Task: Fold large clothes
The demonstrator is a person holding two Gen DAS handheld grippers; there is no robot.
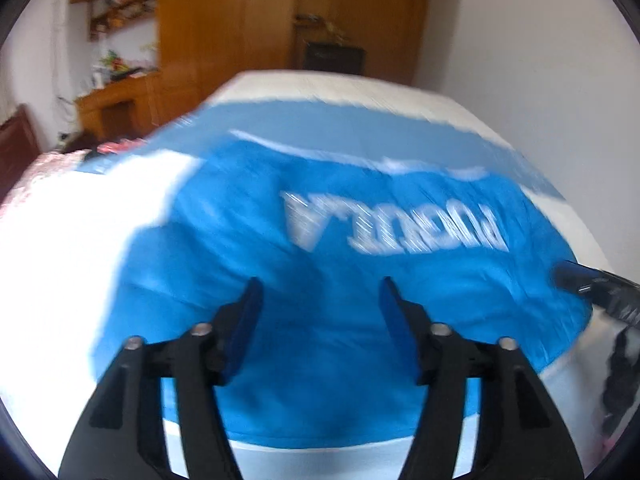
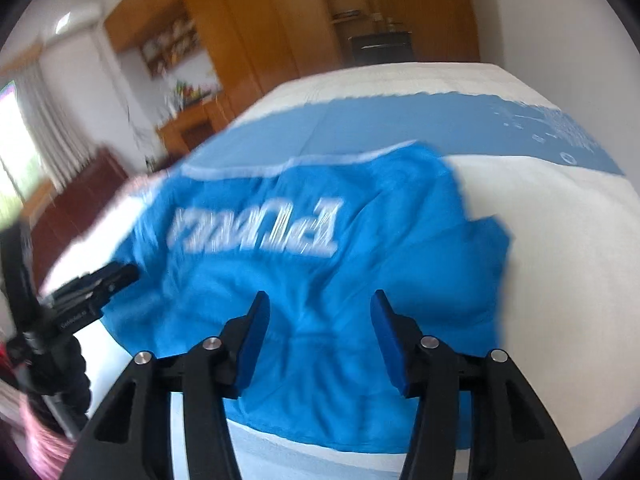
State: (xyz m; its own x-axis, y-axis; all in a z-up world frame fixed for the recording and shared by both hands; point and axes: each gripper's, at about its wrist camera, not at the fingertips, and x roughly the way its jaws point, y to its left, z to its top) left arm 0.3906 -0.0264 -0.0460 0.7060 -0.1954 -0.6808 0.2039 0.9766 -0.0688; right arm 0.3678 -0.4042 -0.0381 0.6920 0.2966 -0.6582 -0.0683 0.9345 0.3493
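White walls (image 1: 532, 40), wooden wardrobe (image 1: 224, 20), curtained window (image 2: 24, 128)

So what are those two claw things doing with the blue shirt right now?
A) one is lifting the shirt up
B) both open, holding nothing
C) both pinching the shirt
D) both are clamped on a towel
B: the left gripper and right gripper both show spread jaws with nothing between them, above the blue shirt lying on the bed.
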